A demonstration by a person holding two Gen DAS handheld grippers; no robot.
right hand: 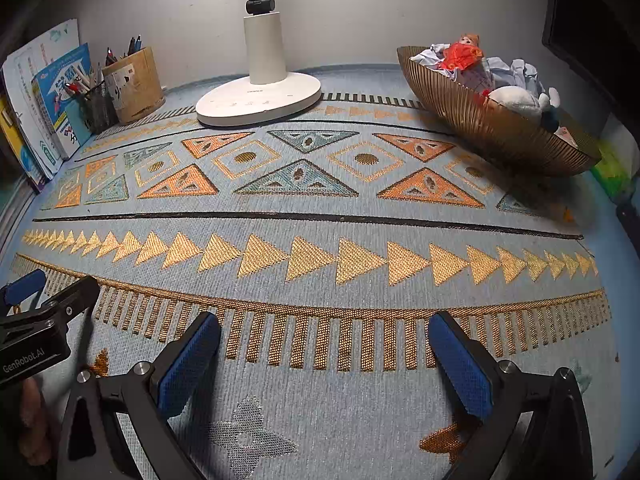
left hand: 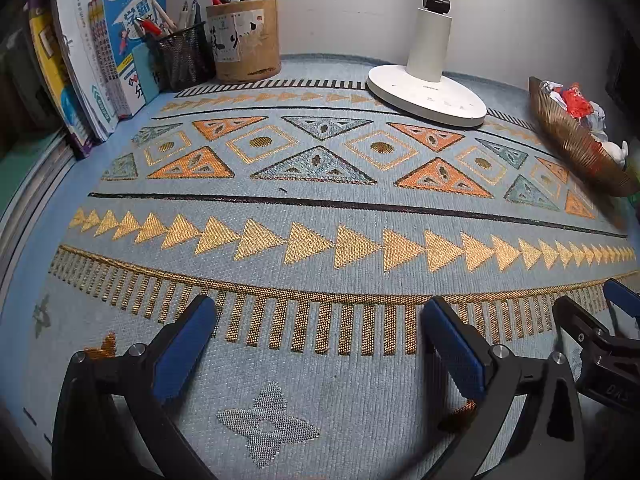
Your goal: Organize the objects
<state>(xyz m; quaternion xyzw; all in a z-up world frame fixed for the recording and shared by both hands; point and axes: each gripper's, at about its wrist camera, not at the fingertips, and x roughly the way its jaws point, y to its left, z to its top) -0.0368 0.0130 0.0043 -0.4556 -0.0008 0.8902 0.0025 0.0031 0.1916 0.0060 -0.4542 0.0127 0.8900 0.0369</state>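
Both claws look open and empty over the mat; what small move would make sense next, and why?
Probably hold off: the left claw and right claw are open and empty, and the pens, books and bowl contents already look sorted.

Pale blue cloth (left hand: pixel 320 208) with orange-gold triangles; white lamp (left hand: pixel 426 96); ribbed bronze bowl (right hand: pixel 492 128).

There are two grippers, the left gripper (left hand: pixel 316 344) and the right gripper (right hand: pixel 324 360), and each has two blue fingers set wide apart. There are two pen holders side by side, one black mesh cup (left hand: pixel 182 58) and one round wooden pot (left hand: pixel 244 40), and both hold pens too bunched to count. There is one white lamp (left hand: pixel 428 76), one gold ribbed bowl (right hand: pixel 492 128), one patterned blue cloth (left hand: pixel 320 208) and one row of books (left hand: pixel 100 68) too squeezed to count.
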